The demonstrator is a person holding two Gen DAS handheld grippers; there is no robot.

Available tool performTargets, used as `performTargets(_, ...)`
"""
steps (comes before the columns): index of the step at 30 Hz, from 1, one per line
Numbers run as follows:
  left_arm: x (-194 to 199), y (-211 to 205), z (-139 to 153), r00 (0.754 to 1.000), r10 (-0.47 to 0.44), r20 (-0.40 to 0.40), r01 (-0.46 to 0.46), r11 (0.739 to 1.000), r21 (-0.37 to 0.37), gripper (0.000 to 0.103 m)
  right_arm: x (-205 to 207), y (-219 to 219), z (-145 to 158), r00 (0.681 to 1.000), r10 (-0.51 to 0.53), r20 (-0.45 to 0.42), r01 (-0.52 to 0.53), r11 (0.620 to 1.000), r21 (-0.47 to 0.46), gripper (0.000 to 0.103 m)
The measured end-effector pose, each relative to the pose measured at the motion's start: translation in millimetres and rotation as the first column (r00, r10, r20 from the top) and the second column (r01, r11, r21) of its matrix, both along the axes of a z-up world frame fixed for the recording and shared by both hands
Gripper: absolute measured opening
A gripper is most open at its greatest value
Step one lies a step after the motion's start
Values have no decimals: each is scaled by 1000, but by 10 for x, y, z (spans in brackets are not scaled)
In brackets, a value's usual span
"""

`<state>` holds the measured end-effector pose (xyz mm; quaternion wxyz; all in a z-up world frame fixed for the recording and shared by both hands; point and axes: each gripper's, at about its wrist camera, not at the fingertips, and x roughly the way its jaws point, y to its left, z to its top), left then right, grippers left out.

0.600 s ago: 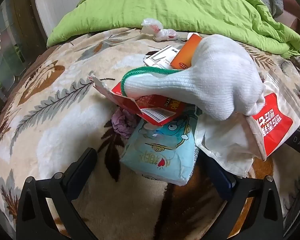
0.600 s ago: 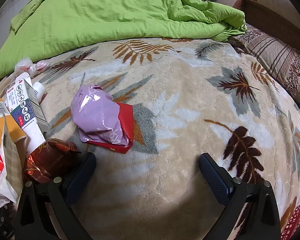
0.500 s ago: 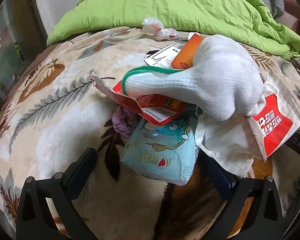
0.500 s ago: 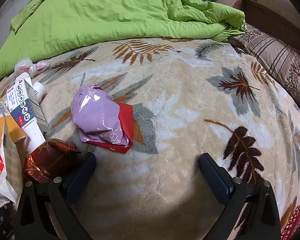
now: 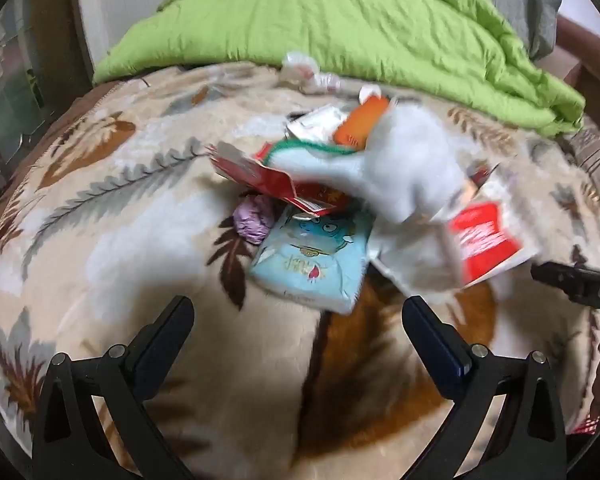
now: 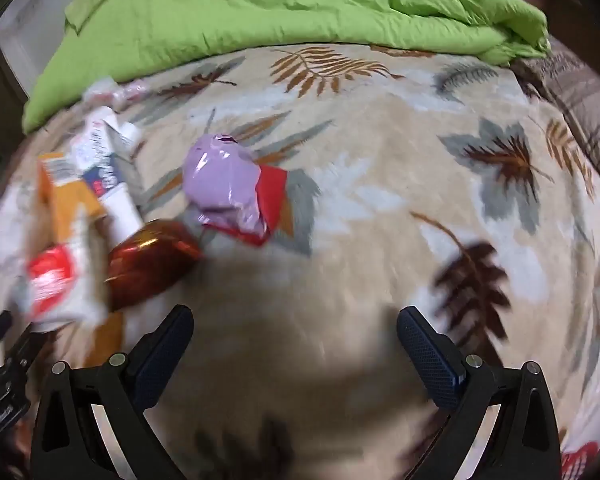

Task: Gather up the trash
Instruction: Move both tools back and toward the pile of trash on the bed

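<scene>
Left gripper [image 5: 298, 316] and right gripper [image 6: 294, 326] are both hovering with jaws spread wide, holding nothing. Crumpled lilac plastic wrapper [image 6: 224, 188] is lying on the beige leaf-patterned fleece blanket [image 6: 380, 220], just beside a shiny brown foil packet [image 6: 148, 264]. White knitted sock [image 5: 388, 168] is lying atop the litter pile.

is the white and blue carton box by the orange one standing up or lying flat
Lying flat. The white and blue carton rests lengthwise on the blanket, its end flap open.

L [image 5: 296, 320] + R [image 6: 292, 328] grippers open, empty
</scene>
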<state>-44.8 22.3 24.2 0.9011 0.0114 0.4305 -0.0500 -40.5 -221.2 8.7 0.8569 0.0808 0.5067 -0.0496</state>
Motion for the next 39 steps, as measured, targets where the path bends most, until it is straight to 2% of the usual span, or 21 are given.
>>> performTargets(4, -287, 20, 215, 996, 1, 93, -1, 1000, 7, 103, -371, 21, 219, 999, 25, 37, -25, 1000, 8, 103)
performTargets(7, -579, 52, 397, 986, -9, 169, 2, 999, 38, 103, -677, 120, 377, 993, 51, 108, -53, 998, 23, 103)
performTargets(9, -780, 87, 526, 974, -13, 227, -1, 998, 63, 103, -904, 235, 465, 983, 74, 167, -74, 997, -6, 103)
performTargets(11, -1002, 124, 610, 961, -15, 277, -6, 997, 77, 103, -1139, 340, 563, 967, 105, 232, -101, 994, -29, 103)
performTargets(14, -1316, 167, 663, 939, -21, 344, -8, 996, 84, 103, -1440, 432, 705, 943, 93, 319, -63, 993, -104, 102)
performTargets(16, -1492, 162, 659, 926, -29, 376, -14, 994, 109, 103, -1642, 474, 758, 918, 94, 385, -41, 989, -145, 102)
performTargets(19, -1658, 177, 703, 908, -16, 418, -29, 995, 100, 103, -1840, 520, 850, 877, 104, 469, -13, 981, -194, 102)
performTargets(25, -1739, 69, 647, 911, -54, 408, 5, 993, 120, 103, -2034, 555, 866, 837, 112, 535, 20, 972, -236, 102)
performTargets(28, -1752, 88, 633, 909, -53, 414, 5, 993, 116, 103, -2065, 601, 864, 828, 124, 546, 27, 965, -260, 102)
performTargets(33, -1668, 147, 582, 932, -11, 363, -20, 997, 80, 103, -2049, 611, 822, 839, 123, 530, 28, 963, -267, 102)
performTargets(39, -1593, 247, 560, 945, 21, 327, -38, 998, 44, 103, -2031, 592, 805, 850, 117, 514, 27, 964, -265, 102)
